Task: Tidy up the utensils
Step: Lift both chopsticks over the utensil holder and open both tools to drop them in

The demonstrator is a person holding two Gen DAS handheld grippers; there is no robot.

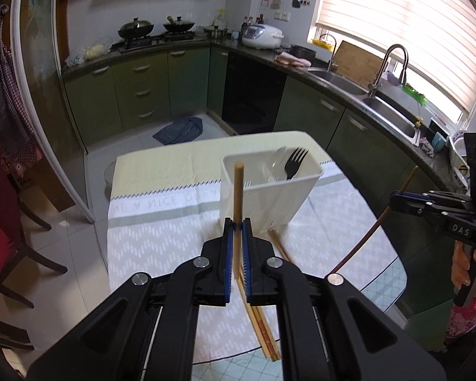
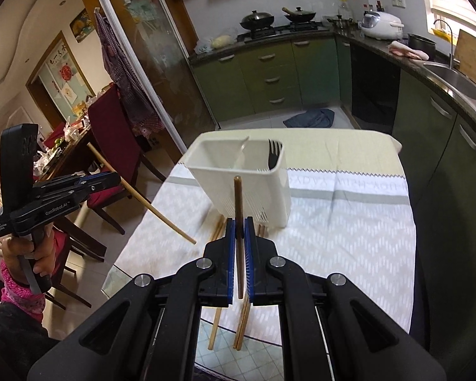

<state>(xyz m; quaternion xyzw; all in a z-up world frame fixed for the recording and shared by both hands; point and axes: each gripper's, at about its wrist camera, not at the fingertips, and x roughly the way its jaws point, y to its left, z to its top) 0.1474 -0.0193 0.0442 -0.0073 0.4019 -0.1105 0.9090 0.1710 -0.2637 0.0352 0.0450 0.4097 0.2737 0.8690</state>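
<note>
Table (image 1: 365, 254): glass top, rounded edge, covered by a woven cloth (image 1: 161, 247) with white chevron pattern and a pale yellow band.

White plastic caddy (image 1: 269, 190): rectangular, slotted lower walls, divided compartments; stands upright on the cloth. A black fork (image 1: 296, 162), tines up, and a pale spoon (image 1: 277, 165) stand in it.

Loose wooden chopsticks (image 2: 238, 327): lying on the cloth just in front of the caddy.

Left gripper (image 1: 238, 231): blue pads pinching a light wooden chopstick (image 1: 238, 190), upright, above the table.

Right gripper (image 2: 239, 231): pads pressed onto a dark brown chopstick (image 2: 238, 203), round tip up.
</note>
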